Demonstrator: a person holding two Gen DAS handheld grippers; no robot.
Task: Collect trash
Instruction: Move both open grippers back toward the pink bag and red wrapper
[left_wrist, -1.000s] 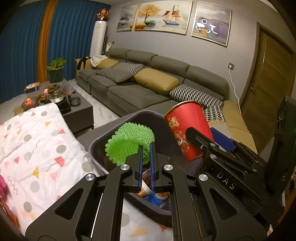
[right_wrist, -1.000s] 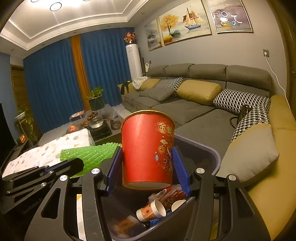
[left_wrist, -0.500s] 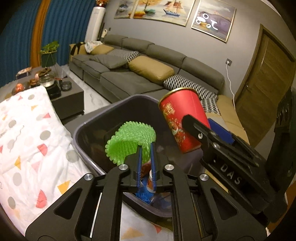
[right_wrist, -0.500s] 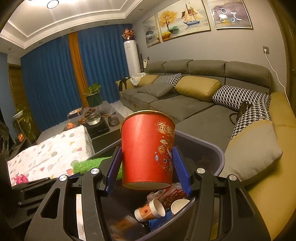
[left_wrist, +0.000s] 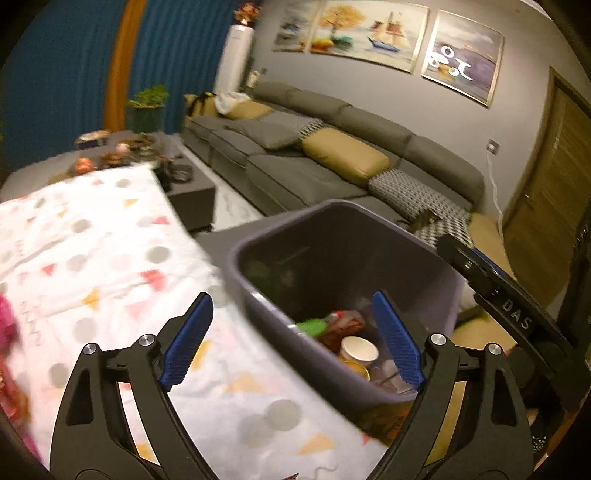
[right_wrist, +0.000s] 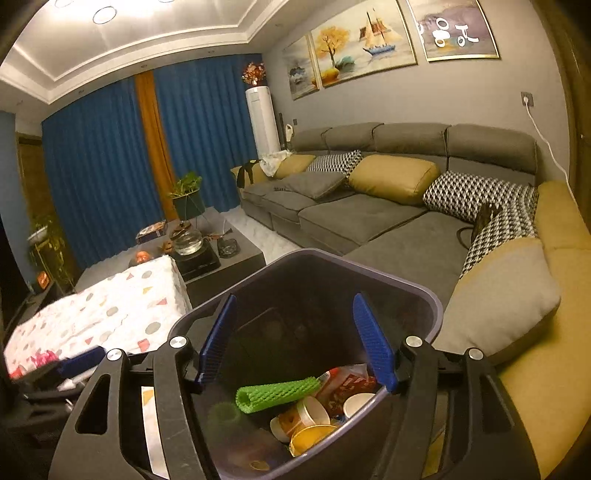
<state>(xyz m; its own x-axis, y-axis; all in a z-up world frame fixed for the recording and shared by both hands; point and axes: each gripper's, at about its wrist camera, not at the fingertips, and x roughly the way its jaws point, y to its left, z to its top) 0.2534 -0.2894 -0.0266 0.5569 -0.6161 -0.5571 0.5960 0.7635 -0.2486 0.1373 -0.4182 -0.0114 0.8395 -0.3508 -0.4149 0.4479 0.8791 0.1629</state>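
Grey bin (right_wrist: 424, 291) below both of my grippers.
Left gripper (left_wrist: 291, 341) and right gripper (right_wrist: 295, 339) gape, empty; green mesh (right_wrist: 277, 393) lies atop cups (right_wrist: 310, 411) inside.

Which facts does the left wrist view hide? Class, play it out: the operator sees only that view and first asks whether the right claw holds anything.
Observer: No. The right claw is open and empty, poised over the bin.
Operator: I see only a green scrap inside. What is it?
Observer: A green foam net, rolled into a tube, lying on top of the trash and partly over the paper cups.
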